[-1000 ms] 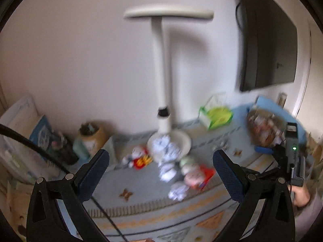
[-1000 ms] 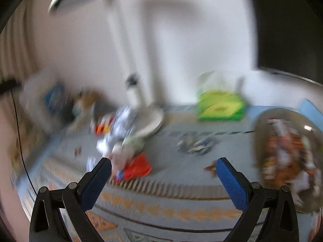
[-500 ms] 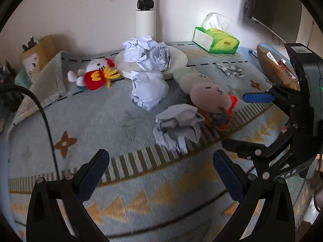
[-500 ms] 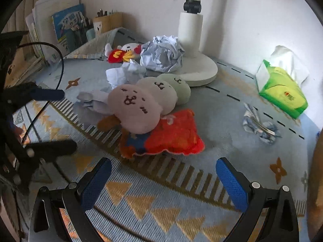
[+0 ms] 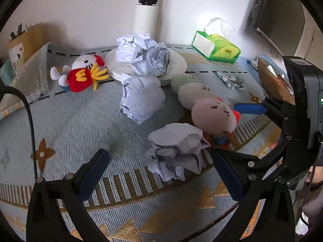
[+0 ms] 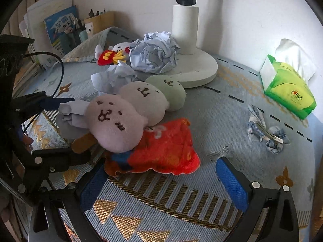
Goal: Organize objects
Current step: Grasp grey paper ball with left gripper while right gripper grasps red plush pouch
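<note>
A crumpled paper ball (image 5: pixel 177 149) lies on the patterned cloth just ahead of my open left gripper (image 5: pixel 160 179), between its fingers' lines and untouched. A three-ball plush (image 6: pixel 115 121) rests on a red pouch (image 6: pixel 169 147), right in front of my open right gripper (image 6: pixel 162 184). The plush (image 5: pixel 212 115) sits behind the paper ball in the left wrist view. More paper balls (image 5: pixel 141 98) (image 5: pixel 147 54) lie farther back, one pile on the lamp base (image 6: pixel 197 68). A white cat plush (image 5: pixel 80 74) lies at the back left. Each gripper shows in the other's view, empty.
A green tissue box (image 6: pixel 288 88) stands at the back right, a checked hair clip (image 6: pixel 264 133) in front of it. A pen holder (image 6: pixel 99 22) and books (image 6: pixel 58 26) line the far left. A snack basket (image 5: pixel 274 80) sits at the right edge. A cable (image 5: pixel 30 121) crosses the cloth.
Both grippers tipped down from facing the wall and lamp, then came in low and close to the paper ball and plush. Both stayed open.
</note>
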The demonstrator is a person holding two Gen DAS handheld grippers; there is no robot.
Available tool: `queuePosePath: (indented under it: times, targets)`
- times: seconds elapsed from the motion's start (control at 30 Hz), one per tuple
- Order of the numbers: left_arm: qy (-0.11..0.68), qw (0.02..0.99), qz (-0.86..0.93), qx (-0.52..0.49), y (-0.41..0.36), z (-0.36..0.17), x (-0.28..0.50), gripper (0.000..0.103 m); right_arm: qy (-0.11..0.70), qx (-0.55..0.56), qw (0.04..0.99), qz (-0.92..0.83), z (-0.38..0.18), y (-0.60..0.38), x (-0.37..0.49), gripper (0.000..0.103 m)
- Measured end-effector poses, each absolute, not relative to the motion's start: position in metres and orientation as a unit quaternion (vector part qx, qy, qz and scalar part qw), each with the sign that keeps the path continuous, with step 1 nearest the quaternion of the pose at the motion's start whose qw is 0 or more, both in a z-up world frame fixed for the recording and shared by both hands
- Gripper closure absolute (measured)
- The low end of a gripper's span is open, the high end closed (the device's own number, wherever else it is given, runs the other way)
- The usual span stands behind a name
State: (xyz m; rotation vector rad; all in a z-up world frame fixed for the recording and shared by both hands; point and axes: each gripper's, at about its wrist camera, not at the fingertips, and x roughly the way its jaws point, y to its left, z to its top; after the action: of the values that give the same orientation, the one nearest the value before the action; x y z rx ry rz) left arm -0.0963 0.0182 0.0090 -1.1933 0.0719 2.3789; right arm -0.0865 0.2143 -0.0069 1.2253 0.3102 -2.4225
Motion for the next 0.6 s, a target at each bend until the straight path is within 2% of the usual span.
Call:
queuePosePath:
  times: [0.37,0.4,0.43,0.47,0.6]
  targets:
    - [0.022,0.237,0.868,-0.436,0.016,0.008,-0.101,0.000,0.107,0.438,0.206,-0.868,-0.006,0.214,-0.088,0.000]
    - [0.023,0.234,0.869,-0.435,0.015,0.008,-0.102,0.010,0.106,0.438,0.209,-0.868,-0.006,0.214,-0.087,0.007]
    - [0.027,0.216,0.877,-0.428,0.014,0.010,-0.101,0.062,0.105,0.433,0.213,-0.869,-0.004,0.214,-0.086,0.018]
    - [0.019,0.209,0.882,-0.422,0.010,0.012,-0.100,0.064,0.109,0.420,0.224,-0.873,0.000,0.212,-0.081,0.035]
    - [-0.021,0.207,0.883,-0.421,-0.005,0.010,-0.104,0.065,0.108,0.417,0.231,-0.873,0.002,0.214,-0.075,0.041]
